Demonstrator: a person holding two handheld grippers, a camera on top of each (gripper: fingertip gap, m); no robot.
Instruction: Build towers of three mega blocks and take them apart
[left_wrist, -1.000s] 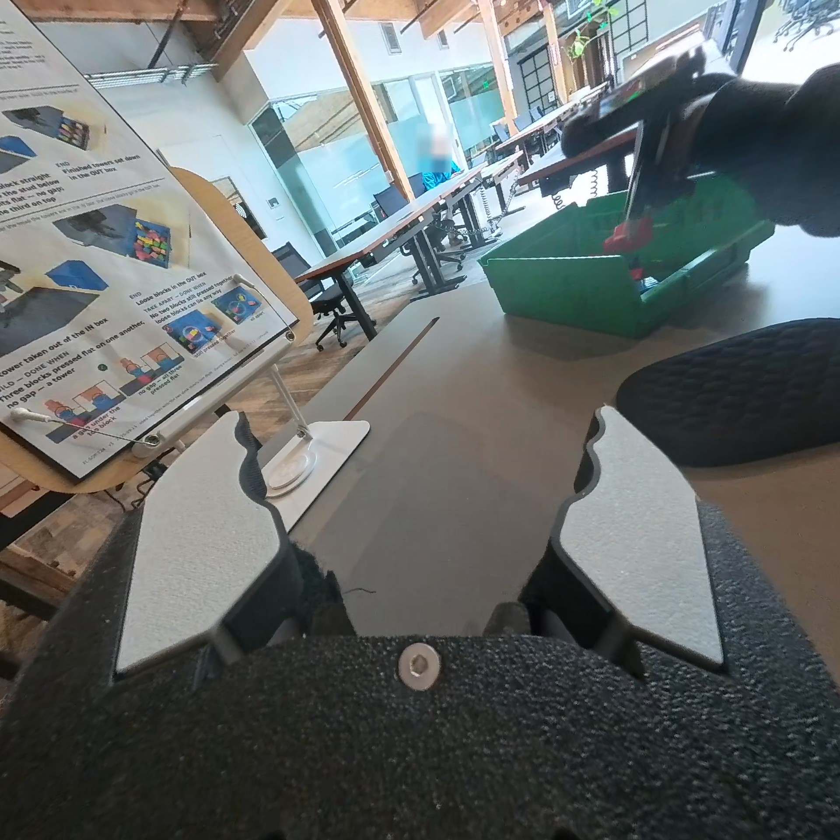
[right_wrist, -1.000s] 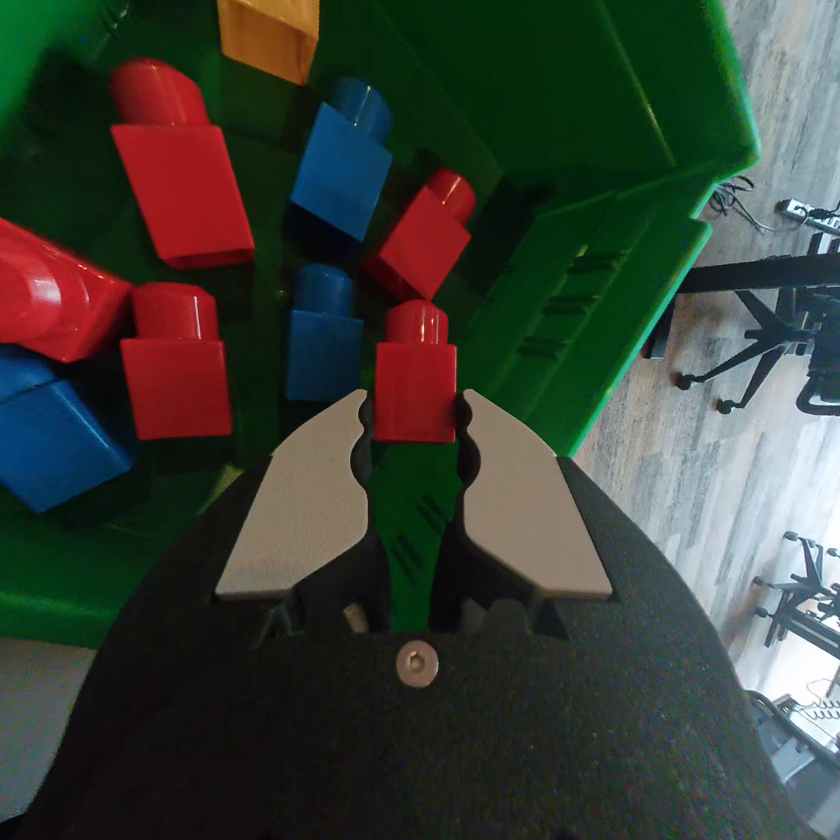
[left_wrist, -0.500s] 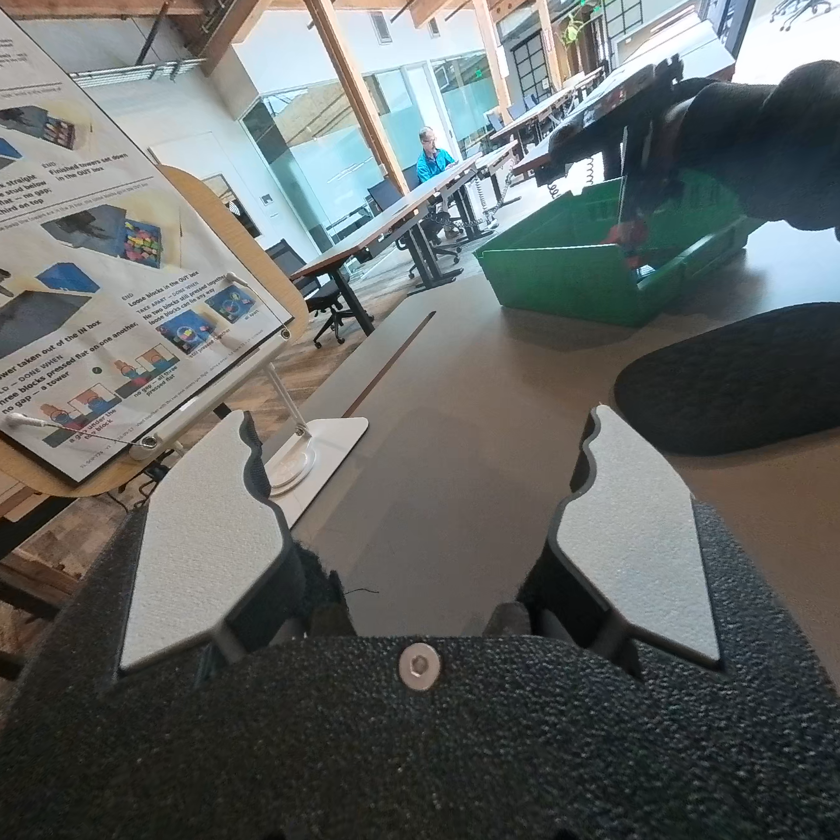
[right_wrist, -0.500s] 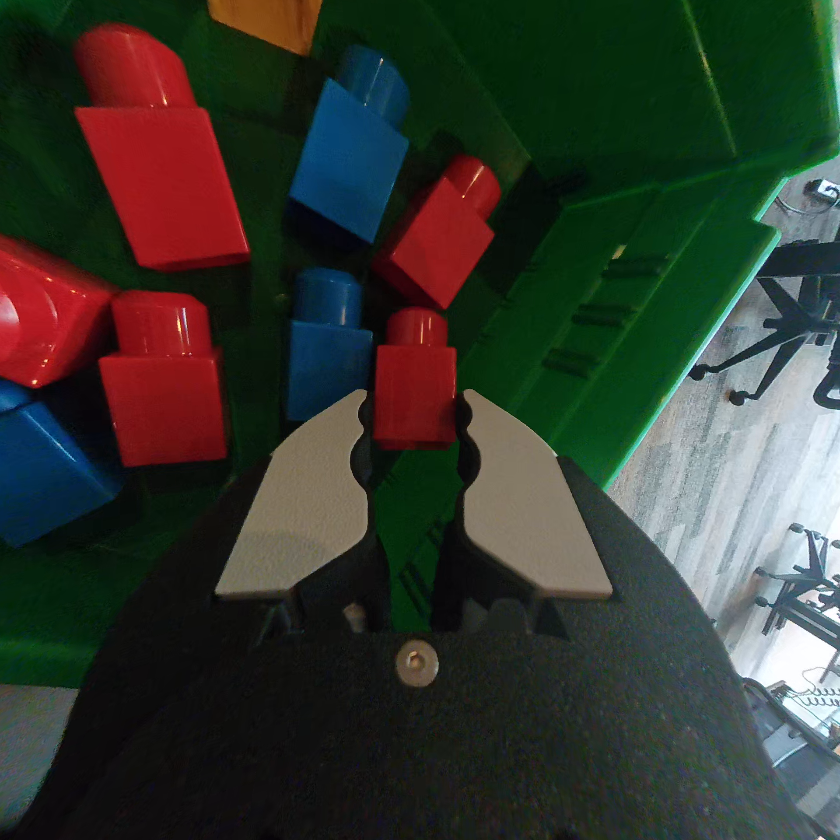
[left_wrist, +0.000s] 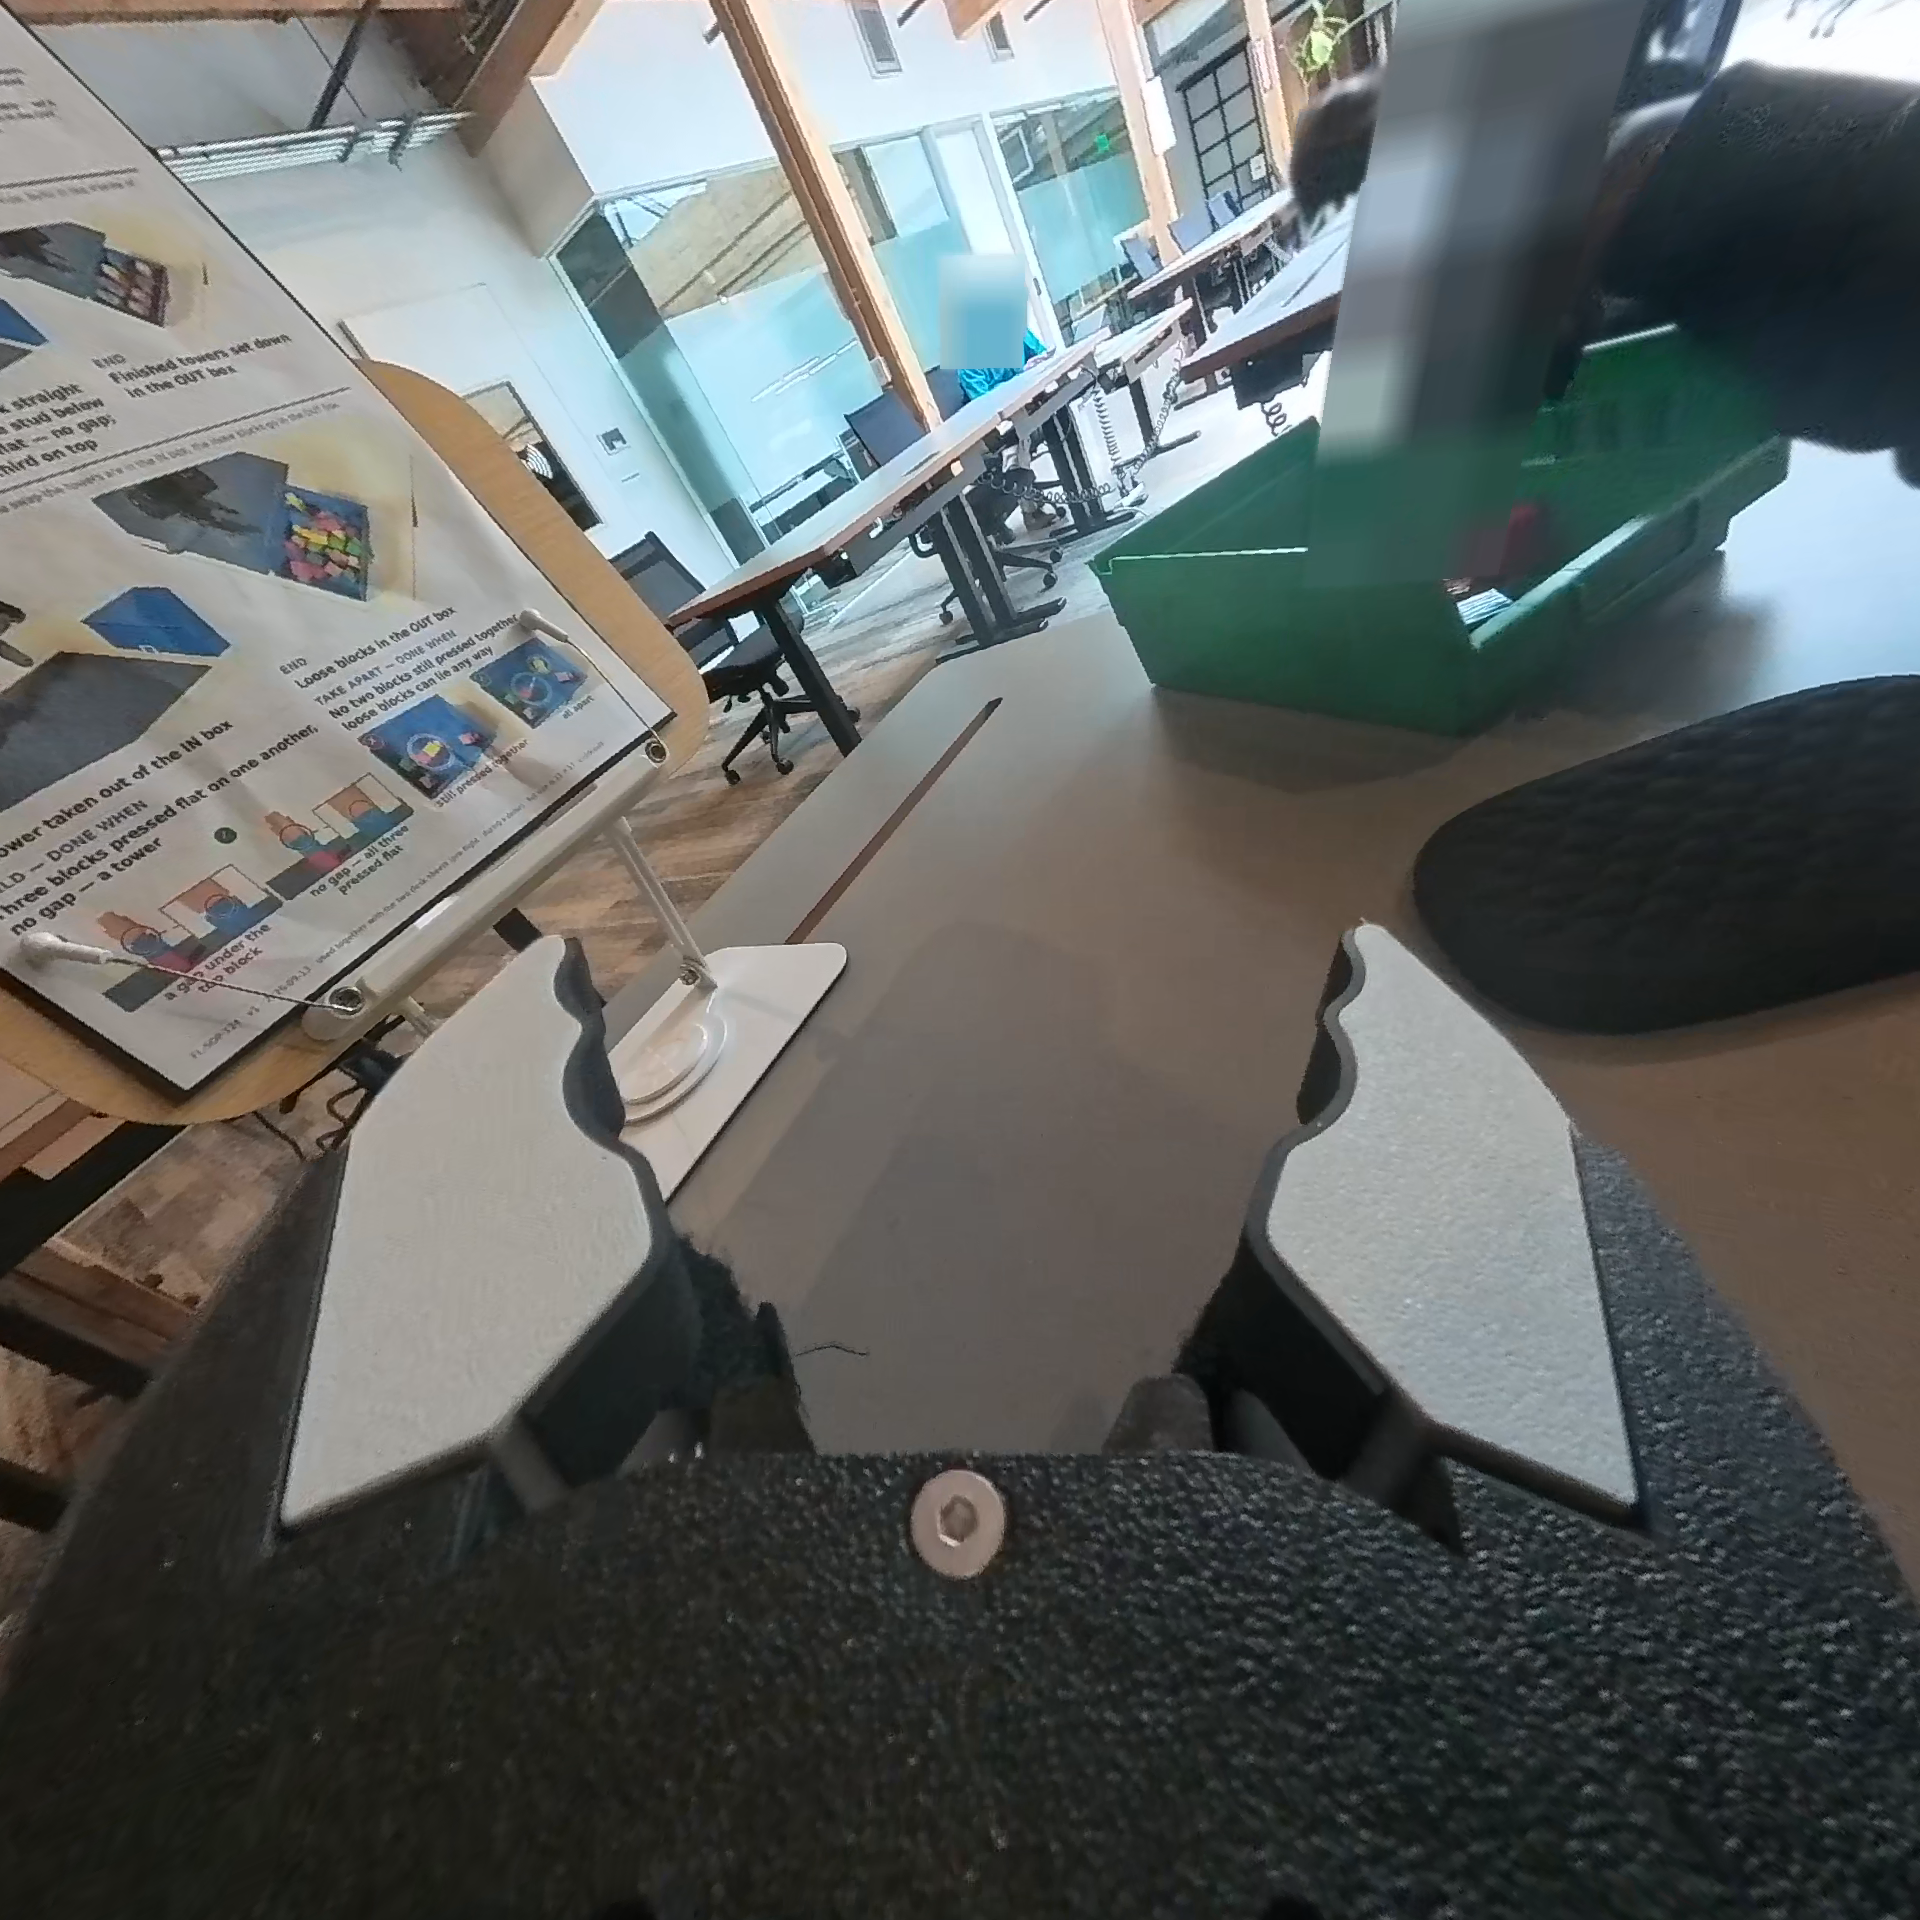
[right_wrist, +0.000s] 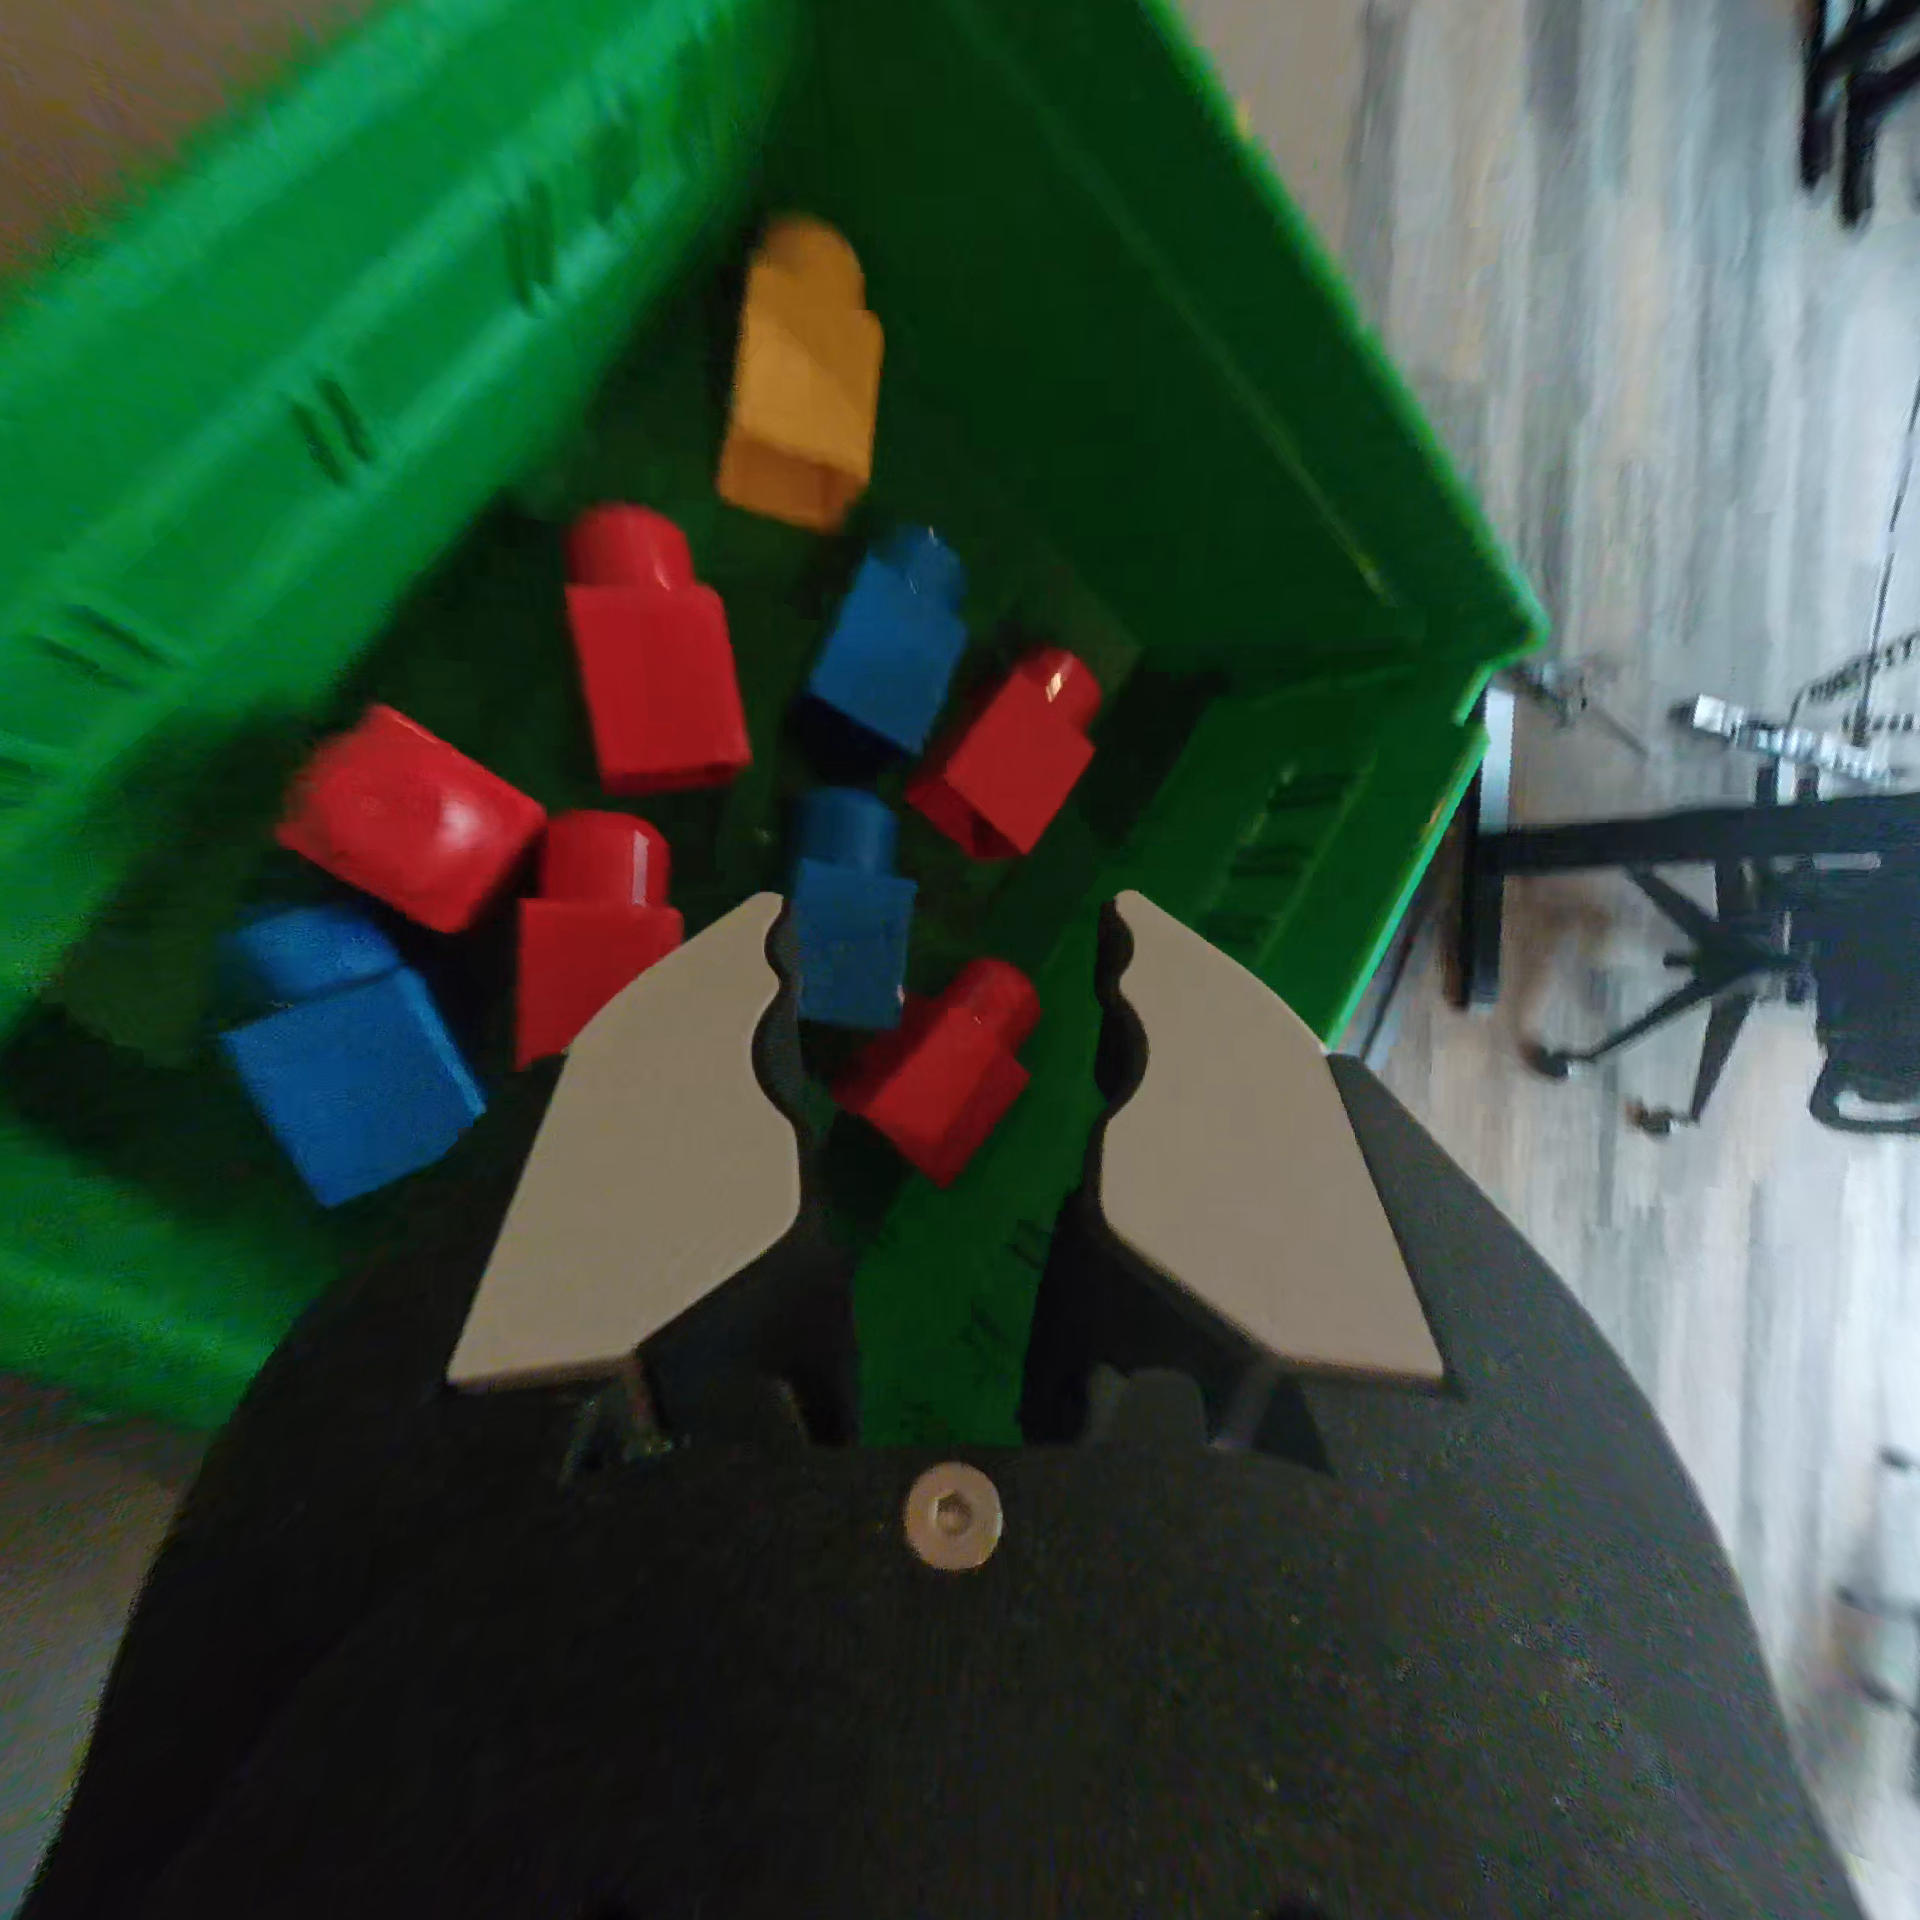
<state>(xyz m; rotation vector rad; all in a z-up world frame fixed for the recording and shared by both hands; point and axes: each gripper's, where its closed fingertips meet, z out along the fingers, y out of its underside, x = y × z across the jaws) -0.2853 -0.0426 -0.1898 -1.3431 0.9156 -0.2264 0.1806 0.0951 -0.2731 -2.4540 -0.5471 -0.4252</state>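
Right wrist view | green bin blurred | blue block partly hidden

Loose red, blue and orange blocks, tumbled in green bin

Inside the green bin lie nine mega blocks: five red blocks, three blue blocks, and one orange block farthest in.
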